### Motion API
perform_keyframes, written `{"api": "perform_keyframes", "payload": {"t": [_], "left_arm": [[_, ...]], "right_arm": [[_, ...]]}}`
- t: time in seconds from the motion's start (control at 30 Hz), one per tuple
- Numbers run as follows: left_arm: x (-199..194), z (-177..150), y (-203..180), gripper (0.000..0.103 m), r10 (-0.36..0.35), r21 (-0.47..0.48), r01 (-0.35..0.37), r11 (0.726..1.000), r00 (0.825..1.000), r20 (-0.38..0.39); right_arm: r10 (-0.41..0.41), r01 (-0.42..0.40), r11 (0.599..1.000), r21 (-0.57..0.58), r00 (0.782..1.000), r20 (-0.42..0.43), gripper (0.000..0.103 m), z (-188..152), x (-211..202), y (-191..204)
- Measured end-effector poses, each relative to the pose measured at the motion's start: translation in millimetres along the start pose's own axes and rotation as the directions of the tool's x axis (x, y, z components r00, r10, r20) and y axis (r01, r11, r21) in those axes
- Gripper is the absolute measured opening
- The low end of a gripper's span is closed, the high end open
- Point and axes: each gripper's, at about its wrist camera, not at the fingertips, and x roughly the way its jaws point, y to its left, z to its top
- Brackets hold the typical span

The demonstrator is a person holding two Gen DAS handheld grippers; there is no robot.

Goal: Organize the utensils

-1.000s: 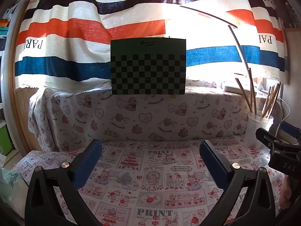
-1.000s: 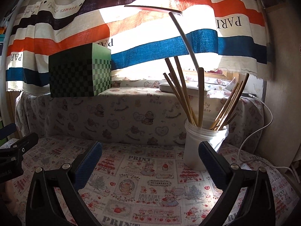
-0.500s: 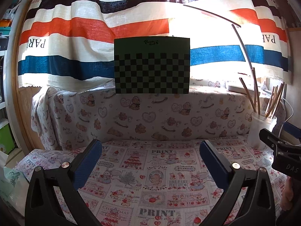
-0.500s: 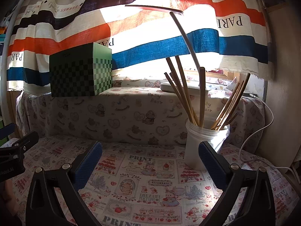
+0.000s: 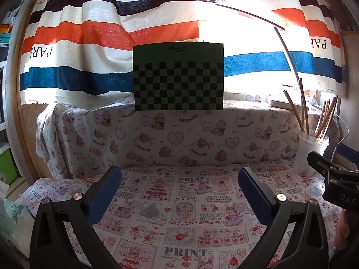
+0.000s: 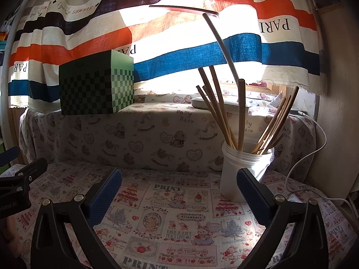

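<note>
Curtain (image 5: 89,44): striped cloth hangs across the whole back, beyond both grippers.
Tablecloth (image 5: 179,213): printed cloth lies under both grippers; no loose utensil shows on it.
Box (image 5: 178,76): green checkered box sits on the raised ledge, straight ahead of the left gripper.
Cup (image 6: 242,168): white plastic cup stands just ahead of the right gripper's right finger.
Sticks (image 6: 224,112): wooden sticks stand tilted inside the cup, in two bunches.
Lamp (image 6: 224,44): thin curved arm rises behind the cup.
Cable (image 6: 314,152): white cord trails right of the cup.
Left gripper (image 5: 179,188): spread wide, empty.
Right gripper (image 6: 179,190): spread wide, empty.
Change: over the last second both views barely shift; I judge the sorting finished or paused.
</note>
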Motion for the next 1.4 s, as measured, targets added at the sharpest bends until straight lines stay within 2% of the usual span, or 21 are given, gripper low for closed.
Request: {"api": "perform_keyframes", "payload": {"t": [0.57, 0.8, 1.07, 1.4], "left_arm": [[-0.9, -0.1, 0.6, 0.103, 0.012, -0.003, -0.012, 1.0, 1.0, 0.004], [-0.7, -0.6, 4.2, 0.103, 0.062, -0.026, -0.062, 0.998, 0.998, 0.001], [-0.9, -0.5, 2.1, 0.103, 0.036, -0.01, -0.036, 0.999, 0.999, 0.006], [-0.2, -0.2, 2.5, 0.103, 0.038, -0.011, -0.038, 0.999, 0.999, 0.003]], "right_arm": [[-0.001, 0.001, 1.0, -0.001, 1.0, -0.003, 0.103, -0.4, 0.9, -1.0], [-0.002, 0.002, 1.0, 0.0, 1.0, -0.003, 0.103, -0.4, 0.8, -1.1], [-0.008, 0.008, 1.0, 0.004, 1.0, -0.005, 0.103, -0.5, 1.2, -2.3], [-0.004, 0.004, 1.0, -0.001, 1.0, -0.005, 0.103, -0.2, 2.1, -1.9]]}}
